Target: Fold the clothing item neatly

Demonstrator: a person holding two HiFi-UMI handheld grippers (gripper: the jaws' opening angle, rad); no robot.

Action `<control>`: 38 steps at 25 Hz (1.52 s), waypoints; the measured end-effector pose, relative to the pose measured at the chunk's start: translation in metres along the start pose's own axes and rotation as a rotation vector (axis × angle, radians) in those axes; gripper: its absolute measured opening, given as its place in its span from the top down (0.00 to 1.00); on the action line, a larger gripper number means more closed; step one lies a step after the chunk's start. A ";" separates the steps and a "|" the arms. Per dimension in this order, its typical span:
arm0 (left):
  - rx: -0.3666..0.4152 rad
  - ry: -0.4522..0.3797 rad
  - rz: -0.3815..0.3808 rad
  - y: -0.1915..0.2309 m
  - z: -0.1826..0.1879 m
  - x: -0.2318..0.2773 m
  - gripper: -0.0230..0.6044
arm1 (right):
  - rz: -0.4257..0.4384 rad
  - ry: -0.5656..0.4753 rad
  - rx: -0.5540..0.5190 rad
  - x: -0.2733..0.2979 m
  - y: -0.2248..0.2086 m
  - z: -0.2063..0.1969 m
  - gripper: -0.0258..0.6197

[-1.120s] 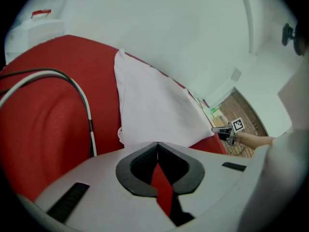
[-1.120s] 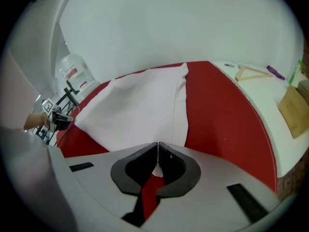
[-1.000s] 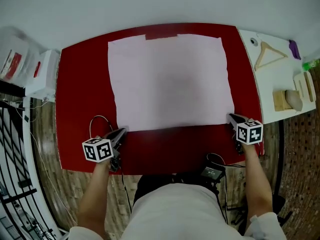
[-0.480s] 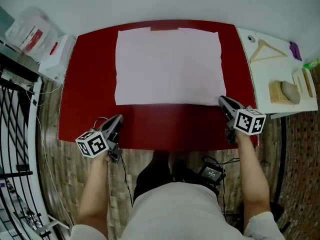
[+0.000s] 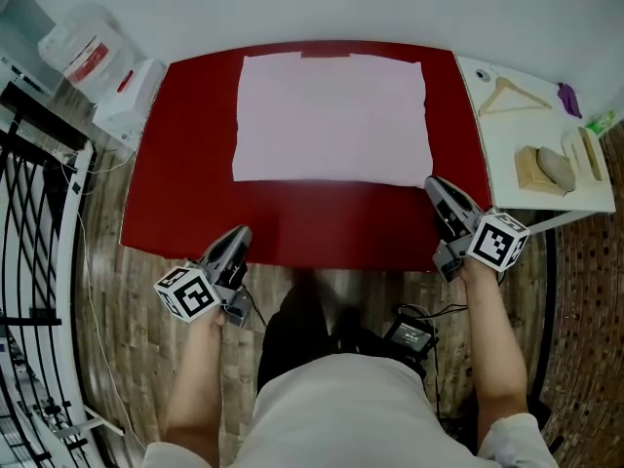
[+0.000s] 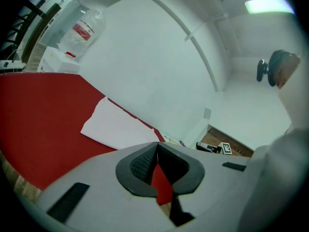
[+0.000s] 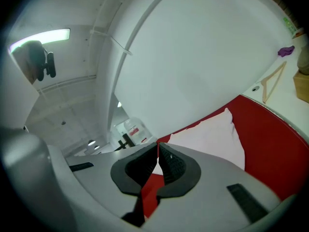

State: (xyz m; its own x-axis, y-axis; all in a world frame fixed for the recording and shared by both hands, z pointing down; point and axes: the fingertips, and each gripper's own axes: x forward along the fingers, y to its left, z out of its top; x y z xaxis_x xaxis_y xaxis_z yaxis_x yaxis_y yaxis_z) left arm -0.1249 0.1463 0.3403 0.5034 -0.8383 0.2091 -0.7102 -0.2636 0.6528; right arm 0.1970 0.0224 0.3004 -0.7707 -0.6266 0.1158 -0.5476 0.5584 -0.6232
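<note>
When looked down on from the head, shows cloth [image 5: 331, 117] flat on the worktop [image 5: 195, 193], long axis crosswise; right hand-held gripper [image 5: 435, 187] just beside its near right corner, left hand-held gripper [image 5: 240, 236] well apart. Left gripper view: pressed together, empty, cloth ahead-left. Right gripper view: likewise, cloth ahead-right.

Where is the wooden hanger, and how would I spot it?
Find the big red table; a small white table stands at its right end. The hanger lies at that table's far end, the only pale wooden triangle there.
</note>
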 end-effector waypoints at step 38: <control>-0.039 0.087 -0.438 -0.086 -0.037 -0.164 0.96 | -0.105 -0.126 0.098 -0.112 0.212 -0.125 0.93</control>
State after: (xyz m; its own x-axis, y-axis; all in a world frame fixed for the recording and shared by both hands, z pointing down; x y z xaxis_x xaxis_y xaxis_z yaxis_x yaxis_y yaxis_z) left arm -0.1277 0.3243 0.2767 0.7933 -0.6079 -0.0333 -0.4025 -0.5647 0.7205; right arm 0.1262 0.2787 0.2519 -0.6609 -0.7450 0.0905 -0.5839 0.4348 -0.6855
